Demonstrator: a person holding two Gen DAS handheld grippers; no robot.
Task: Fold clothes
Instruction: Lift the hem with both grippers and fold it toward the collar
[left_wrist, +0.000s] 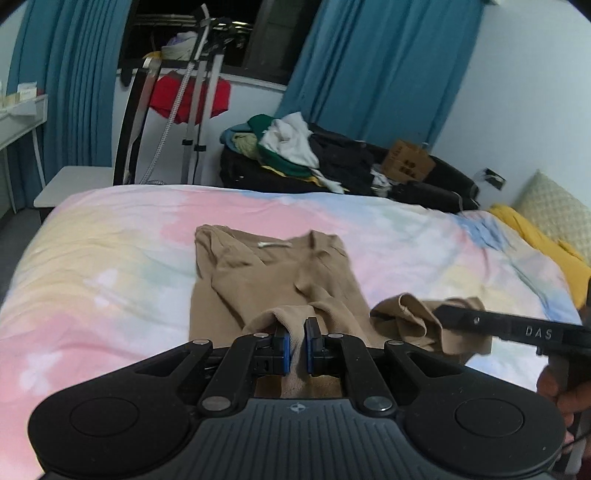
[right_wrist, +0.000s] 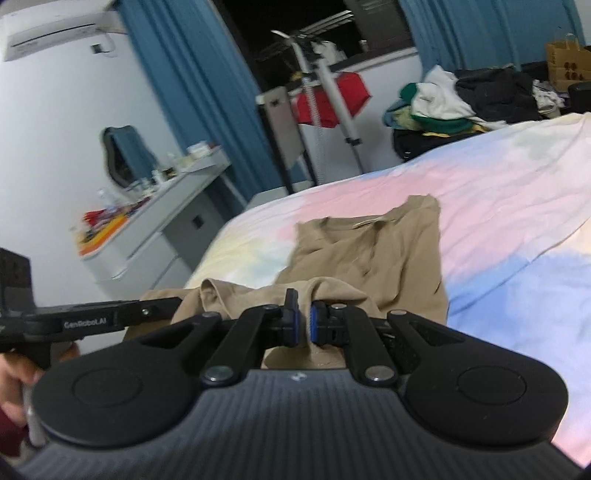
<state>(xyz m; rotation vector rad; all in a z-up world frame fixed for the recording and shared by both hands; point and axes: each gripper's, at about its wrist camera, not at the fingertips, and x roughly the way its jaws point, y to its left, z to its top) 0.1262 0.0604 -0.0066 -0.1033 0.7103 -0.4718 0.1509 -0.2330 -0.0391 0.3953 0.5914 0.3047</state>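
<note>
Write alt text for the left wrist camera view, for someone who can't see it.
The left gripper pinches the near edge of a tan shirt lying on a pastel bedspread. The right gripper grips the same edge further right; behind the bed are a clothes pile and blue curtains.

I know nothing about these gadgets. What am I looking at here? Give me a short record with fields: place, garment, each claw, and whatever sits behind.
place: bed with a pastel tie-dye cover
garment: tan shirt, collar at the far end, sides already folded inward
left claw: shut on the shirt's near edge, cloth bunched between its blue pads
right claw: shut on the near edge too, beside the left one
background: pile of unfolded clothes past the bed, blue curtains, red cloth on a rack
</note>
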